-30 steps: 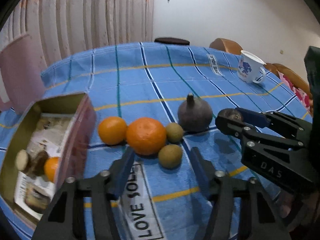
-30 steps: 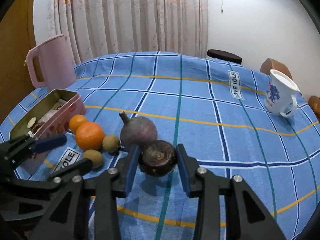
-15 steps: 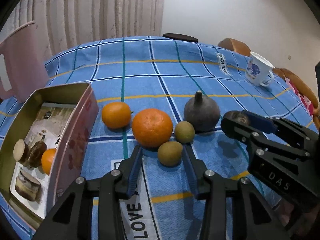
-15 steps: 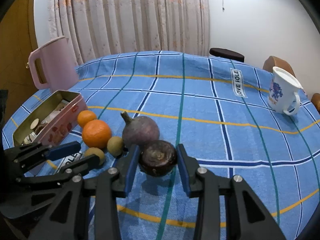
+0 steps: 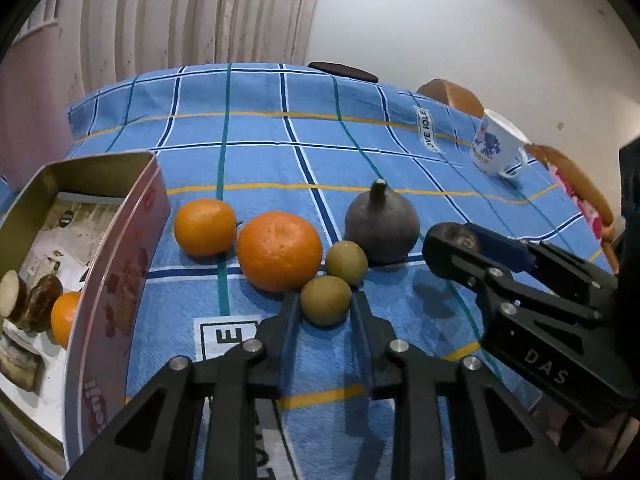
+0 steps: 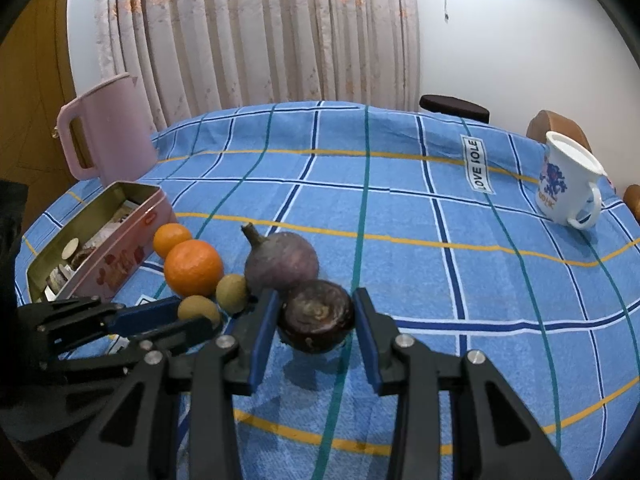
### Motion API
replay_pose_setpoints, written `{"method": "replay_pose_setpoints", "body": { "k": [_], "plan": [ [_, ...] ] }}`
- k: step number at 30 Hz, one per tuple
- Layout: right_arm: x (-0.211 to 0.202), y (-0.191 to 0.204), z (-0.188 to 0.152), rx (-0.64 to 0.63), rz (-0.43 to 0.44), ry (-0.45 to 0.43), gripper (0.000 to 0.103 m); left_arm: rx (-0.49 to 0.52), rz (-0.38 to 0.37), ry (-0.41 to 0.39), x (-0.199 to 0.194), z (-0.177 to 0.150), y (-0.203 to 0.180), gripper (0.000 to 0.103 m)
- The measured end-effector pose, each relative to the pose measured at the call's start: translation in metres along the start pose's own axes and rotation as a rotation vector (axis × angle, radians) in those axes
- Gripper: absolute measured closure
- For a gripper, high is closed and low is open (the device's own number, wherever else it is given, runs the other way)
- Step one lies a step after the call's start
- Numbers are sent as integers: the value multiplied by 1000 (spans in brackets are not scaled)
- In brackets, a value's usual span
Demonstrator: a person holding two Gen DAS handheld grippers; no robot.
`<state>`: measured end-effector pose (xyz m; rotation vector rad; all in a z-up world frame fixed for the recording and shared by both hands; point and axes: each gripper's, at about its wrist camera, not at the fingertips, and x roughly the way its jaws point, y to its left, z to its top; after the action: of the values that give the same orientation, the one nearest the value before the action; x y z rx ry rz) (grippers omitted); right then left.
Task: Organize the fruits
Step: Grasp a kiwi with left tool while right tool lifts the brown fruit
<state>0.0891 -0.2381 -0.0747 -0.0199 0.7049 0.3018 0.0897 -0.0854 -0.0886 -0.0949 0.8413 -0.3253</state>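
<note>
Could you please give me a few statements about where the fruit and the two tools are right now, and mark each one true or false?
1. The left tool has its fingers on either side of a small green-brown fruit. True.
2. The right tool is closed on the large orange. False: its fingers flank a dark round fruit; the large orange sits free on the cloth.
3. The pink tin already holds an orange fruit. True.
4. The white mug stands inside the tin. False: it stands on the tablecloth, far to the right.
5. The purple stemmed fruit lies in the tin. False: it rests on the cloth beside the second small green-brown fruit.
</note>
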Motion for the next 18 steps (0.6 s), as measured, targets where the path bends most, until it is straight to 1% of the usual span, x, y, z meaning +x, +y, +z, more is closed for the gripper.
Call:
{"method": "replay_pose_setpoints", "body": {
  "k": [2, 4, 12, 18],
  "plan": [
    [-1, 0, 0, 0, 1, -5, 62, -9, -12, -19, -4, 0, 2, 76],
    [-2, -1, 0, 1, 4, -11, 62, 5, -12, -36, -8, -1, 0, 76],
    [-11, 2, -1, -15, 16, -52, 62, 34, 35, -123, -25, -4, -5, 76],
    [-20, 4, -2, -30, 32, -99, 62, 38, 47, -181, -35, -4, -6, 76]
  ]
}}
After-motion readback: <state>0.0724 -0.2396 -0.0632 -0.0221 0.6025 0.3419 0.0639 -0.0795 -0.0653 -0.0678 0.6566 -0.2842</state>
